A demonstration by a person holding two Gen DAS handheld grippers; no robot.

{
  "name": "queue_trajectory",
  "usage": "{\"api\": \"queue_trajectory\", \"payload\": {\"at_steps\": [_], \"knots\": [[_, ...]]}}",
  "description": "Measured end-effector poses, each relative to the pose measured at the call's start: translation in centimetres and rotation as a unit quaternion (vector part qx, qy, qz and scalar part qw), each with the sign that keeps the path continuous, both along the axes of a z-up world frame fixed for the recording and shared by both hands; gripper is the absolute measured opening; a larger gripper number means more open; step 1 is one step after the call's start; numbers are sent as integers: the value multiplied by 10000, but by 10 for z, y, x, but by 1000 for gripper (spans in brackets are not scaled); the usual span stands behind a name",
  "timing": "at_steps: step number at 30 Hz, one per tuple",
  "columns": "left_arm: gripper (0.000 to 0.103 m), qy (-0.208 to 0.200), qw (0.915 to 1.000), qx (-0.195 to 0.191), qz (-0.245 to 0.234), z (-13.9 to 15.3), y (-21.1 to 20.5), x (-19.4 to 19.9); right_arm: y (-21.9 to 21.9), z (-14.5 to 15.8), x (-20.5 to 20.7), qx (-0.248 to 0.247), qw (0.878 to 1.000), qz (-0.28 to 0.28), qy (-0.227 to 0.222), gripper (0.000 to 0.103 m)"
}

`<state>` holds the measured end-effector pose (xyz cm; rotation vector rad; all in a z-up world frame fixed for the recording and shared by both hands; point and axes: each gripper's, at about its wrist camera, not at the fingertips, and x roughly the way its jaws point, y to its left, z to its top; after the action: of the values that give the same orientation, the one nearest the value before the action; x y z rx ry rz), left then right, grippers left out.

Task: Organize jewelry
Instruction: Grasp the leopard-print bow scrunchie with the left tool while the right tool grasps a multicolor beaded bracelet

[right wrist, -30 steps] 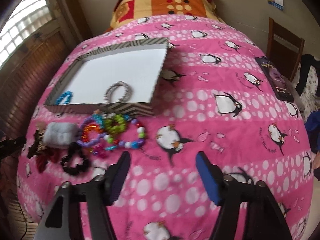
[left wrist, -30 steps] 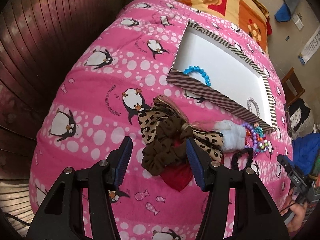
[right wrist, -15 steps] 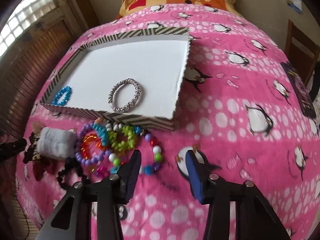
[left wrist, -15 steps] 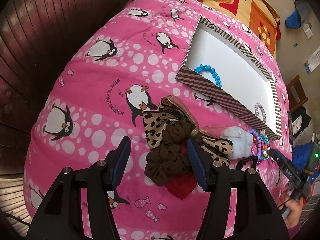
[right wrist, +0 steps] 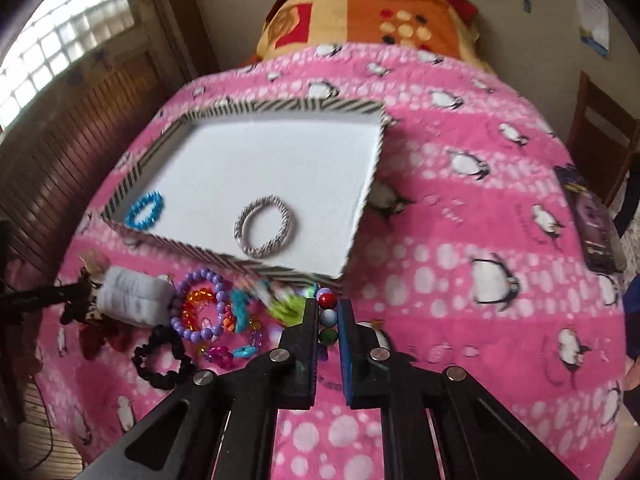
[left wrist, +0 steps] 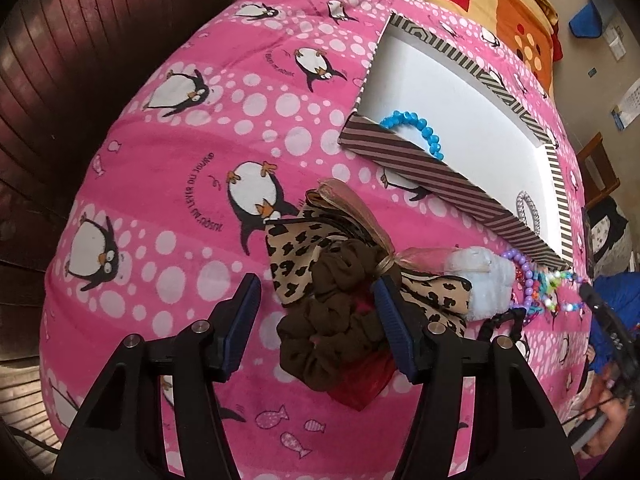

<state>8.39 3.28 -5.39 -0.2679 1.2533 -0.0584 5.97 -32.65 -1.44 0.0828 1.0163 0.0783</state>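
Observation:
A striped tray [right wrist: 208,258] with a white floor lies on the pink penguin blanket; it holds a blue bead bracelet [right wrist: 145,211] and a silver bangle [right wrist: 265,226]. My right gripper [right wrist: 328,312] is shut on a multicoloured bead bracelet [right wrist: 327,318] just in front of the tray's near corner. Beside it lie a purple bead bracelet [right wrist: 200,308], an orange one [right wrist: 196,308] and a black scrunchie [right wrist: 160,360]. My left gripper [left wrist: 316,300] is open above a brown scrunchie [left wrist: 336,312] and a leopard bow [left wrist: 296,252]. The tray [left wrist: 440,184] also shows in the left wrist view.
A white fluffy band [right wrist: 132,296] and a red scrunchie [left wrist: 360,380] lie in the pile. A dark phone [right wrist: 592,232] lies at the blanket's right edge. A wooden chair [right wrist: 600,140] stands to the right, an orange pillow [right wrist: 360,12] at the back.
My right gripper moved forward to the bead pile and closed on the multicoloured bracelet. My left gripper drifted slightly closer to the scrunchies and stayed open.

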Motion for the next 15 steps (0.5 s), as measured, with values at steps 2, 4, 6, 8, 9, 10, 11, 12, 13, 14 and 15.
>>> {"api": "queue_trajectory", "payload": {"at_steps": [2, 4, 6, 8, 9, 10, 11, 12, 13, 14, 15], "knots": [[59, 4, 10000, 5, -14, -2, -3, 1, -6, 4, -4, 41, 10000, -53, 25, 8], [59, 2, 10000, 23, -4, -4, -4, 2, -13, 0, -10, 6, 9997, -158, 164, 8], [59, 38, 10000, 5, 17, -5, -4, 2, -19, -11, -18, -99, 9989, -306, 334, 8], [59, 41, 10000, -3, 12, -5, -3, 3, -30, -23, -20, -243, 9971, -459, 549, 8], [59, 41, 10000, 0, 10, -5, -3, 3, -33, -27, -20, -331, 9959, -513, 666, 9], [59, 44, 10000, -1, 9, -5, -3, 3, -33, -28, -21, -279, 9961, -499, 673, 17], [59, 50, 10000, -13, 9, -5, -3, 3, -34, -25, -23, -190, 9969, -462, 615, 30], [59, 50, 10000, -17, 13, -5, -3, 3, -30, -20, -23, -76, 9981, -365, 499, 34], [59, 62, 10000, -27, 7, -5, -3, 3, -25, -16, -23, -29, 9989, -248, 387, 35], [59, 67, 10000, -31, 8, -5, -2, 2, -16, -11, -21, -18, 9996, -46, 280, 35], [59, 73, 10000, -38, 7, -5, -2, 2, -8, -9, -20, -43, 9996, 168, 242, 35]]}}
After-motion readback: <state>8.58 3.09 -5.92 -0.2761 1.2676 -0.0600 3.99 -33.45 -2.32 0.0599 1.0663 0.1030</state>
